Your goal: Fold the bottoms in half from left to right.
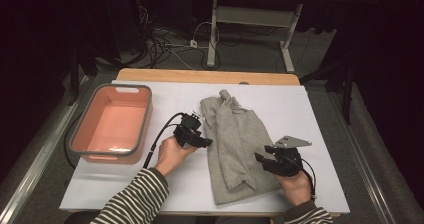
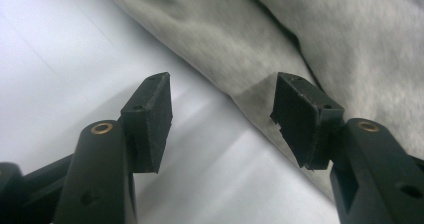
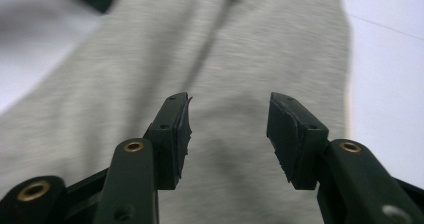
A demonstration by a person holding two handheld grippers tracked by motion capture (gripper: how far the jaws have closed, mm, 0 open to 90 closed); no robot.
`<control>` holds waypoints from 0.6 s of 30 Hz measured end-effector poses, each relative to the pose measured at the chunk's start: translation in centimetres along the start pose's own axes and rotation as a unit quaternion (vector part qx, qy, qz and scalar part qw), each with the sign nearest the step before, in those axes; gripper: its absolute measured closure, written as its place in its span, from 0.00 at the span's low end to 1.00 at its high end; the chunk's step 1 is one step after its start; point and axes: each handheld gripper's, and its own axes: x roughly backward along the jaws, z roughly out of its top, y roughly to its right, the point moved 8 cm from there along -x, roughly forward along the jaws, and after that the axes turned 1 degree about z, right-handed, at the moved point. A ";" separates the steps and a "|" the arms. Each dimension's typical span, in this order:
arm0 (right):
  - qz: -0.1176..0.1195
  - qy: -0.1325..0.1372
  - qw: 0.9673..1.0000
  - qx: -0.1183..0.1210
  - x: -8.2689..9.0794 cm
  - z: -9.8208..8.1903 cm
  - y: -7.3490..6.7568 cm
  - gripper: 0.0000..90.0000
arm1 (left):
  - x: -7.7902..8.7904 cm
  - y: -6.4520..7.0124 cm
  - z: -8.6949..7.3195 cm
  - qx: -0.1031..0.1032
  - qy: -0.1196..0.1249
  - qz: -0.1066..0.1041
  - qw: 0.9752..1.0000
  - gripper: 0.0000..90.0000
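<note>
Beside grey garment [image 1: 235,144], left gripper [image 1: 204,142], right gripper [image 1: 262,157] — jaws apart

A grey cloth [image 1: 235,144] lies on a white bench [image 1: 325,114] with a tan wooden edge. The bin [image 1: 145,109] is salmon pink with a grey rim. Both grippers are black, and the sleeves [image 1: 135,199] are striped black and white.

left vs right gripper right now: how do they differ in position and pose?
The left gripper sits at the grey garment's left edge, jaws over white table with one pad at the fabric border; the right gripper hangs over the garment's lower right, fabric under both jaws. The right gripper carries a grey three-cornered plate; I see none on the left. Shared: both open, holding nothing.
</note>
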 end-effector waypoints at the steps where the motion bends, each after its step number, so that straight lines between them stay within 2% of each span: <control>1: -0.013 -0.004 1.000 -0.008 -0.4 0.0 1.2 0.57 | -0.2 0.4 -0.4 -0.004 -0.002 0.000 1.000 0.43; 3: -0.024 -0.005 1.000 -0.019 -0.7 0.0 2.3 0.57 | -0.2 0.6 -0.5 -0.003 -0.003 -0.002 1.000 0.43; 7: -0.044 -0.016 0.998 -0.038 -1.1 -0.5 4.1 0.56 | -0.5 1.4 -0.9 -0.018 -0.009 0.004 1.000 0.43; 10: -0.055 -0.032 0.997 -0.052 -1.5 -1.3 5.2 0.56 | -0.6 2.0 -0.9 -0.023 -0.011 -0.004 1.000 0.43; 11: -0.055 -0.039 0.996 -0.057 -1.7 -1.5 5.4 0.56 | -0.7 2.3 -1.0 -0.032 -0.011 -0.002 0.999 0.43; 12: -0.055 -0.039 0.996 -0.057 -1.7 -1.5 5.4 0.56 | -0.7 2.3 -1.0 -0.032 -0.011 -0.002 0.999 0.43; 15: -0.048 -0.062 0.995 -0.057 -2.3 -2.1 5.3 0.61 | -0.8 2.6 -1.1 -0.040 -0.014 0.002 0.999 0.45; 18: -0.045 -0.063 0.996 -0.051 -2.4 -2.2 5.0 0.64 | -0.8 2.8 -1.1 -0.044 -0.014 -0.004 0.999 0.53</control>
